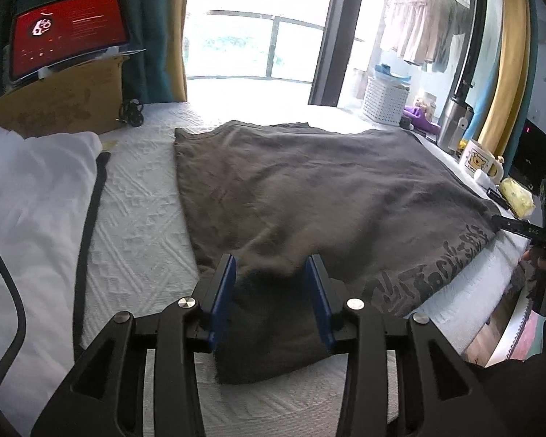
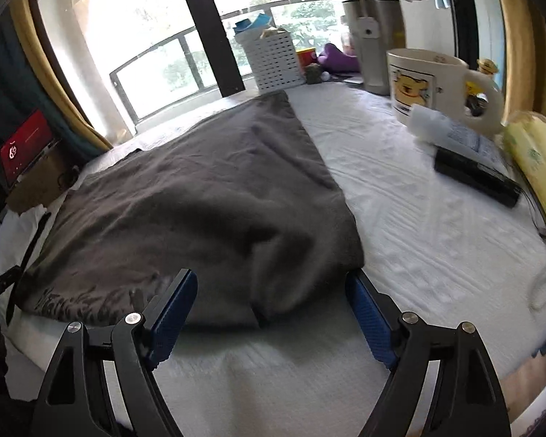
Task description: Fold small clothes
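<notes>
Grey shirt spread flat on white quilted cover, printed hem toward 4 o'clock. Left gripper open, near corner lying loose between its pads. Right gripper spread wide, straddling the near edge. Bare cover at 3 o'clock up to mug; white garment at 9 o'clock.

Open white quilted bed surface is left to the right of the spread grey cloth garment, up to a cream bear-print mug, a flat black box and a yellow tissue pack. The left side is blocked by a folded white cloth pile and a brown cardboard box.
</notes>
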### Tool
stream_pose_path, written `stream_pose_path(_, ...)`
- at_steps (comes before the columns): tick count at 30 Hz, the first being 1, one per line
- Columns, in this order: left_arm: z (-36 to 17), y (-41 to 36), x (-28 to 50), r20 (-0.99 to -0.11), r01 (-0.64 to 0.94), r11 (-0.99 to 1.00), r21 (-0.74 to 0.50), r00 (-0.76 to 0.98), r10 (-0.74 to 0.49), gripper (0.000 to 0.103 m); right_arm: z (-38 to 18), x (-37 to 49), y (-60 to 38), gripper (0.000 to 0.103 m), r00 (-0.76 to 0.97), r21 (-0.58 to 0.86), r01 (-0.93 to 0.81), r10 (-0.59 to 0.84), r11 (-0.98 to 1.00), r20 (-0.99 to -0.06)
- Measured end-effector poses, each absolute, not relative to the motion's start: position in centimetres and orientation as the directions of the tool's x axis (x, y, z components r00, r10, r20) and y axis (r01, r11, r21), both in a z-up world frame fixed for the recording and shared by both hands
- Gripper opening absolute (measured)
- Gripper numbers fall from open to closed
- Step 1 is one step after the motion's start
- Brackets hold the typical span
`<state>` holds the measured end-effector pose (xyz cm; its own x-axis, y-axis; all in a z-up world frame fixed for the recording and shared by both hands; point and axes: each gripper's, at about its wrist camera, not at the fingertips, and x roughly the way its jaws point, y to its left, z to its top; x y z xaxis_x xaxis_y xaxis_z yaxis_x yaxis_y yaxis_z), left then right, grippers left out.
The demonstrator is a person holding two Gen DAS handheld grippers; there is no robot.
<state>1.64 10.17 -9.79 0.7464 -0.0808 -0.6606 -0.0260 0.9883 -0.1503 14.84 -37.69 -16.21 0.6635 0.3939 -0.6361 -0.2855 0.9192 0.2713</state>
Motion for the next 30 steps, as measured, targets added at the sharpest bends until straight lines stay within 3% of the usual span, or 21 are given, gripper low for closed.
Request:
stream_pose_path(20,-8.7,13.7,6.0,-0.675,-0.081,0.974,-0.211,0.733,-0.085,0.04,-15.2,21.6,-34.7,0.085,0.624,0.343,-0.214,0.398,0.915,-0.673)
stream_pose_path(24,-9.2,14.3,7.5,-0.695,-0.116,0.967,-0.226,0.715,-0.076,0.059,-15.1,22.4,-34.4,0.085,0.615,0.344,-0.216,0.401,0.914,-0.678)
stream_pose_path(30,-9.6,14.0,9.7,-0.731,-0.127,0.967,-0.219,0.678,-0.076,0.059,-15.0,23.5,-34.2,0.085,0.616,0.352,-0.223,0.411,0.909,-0.672)
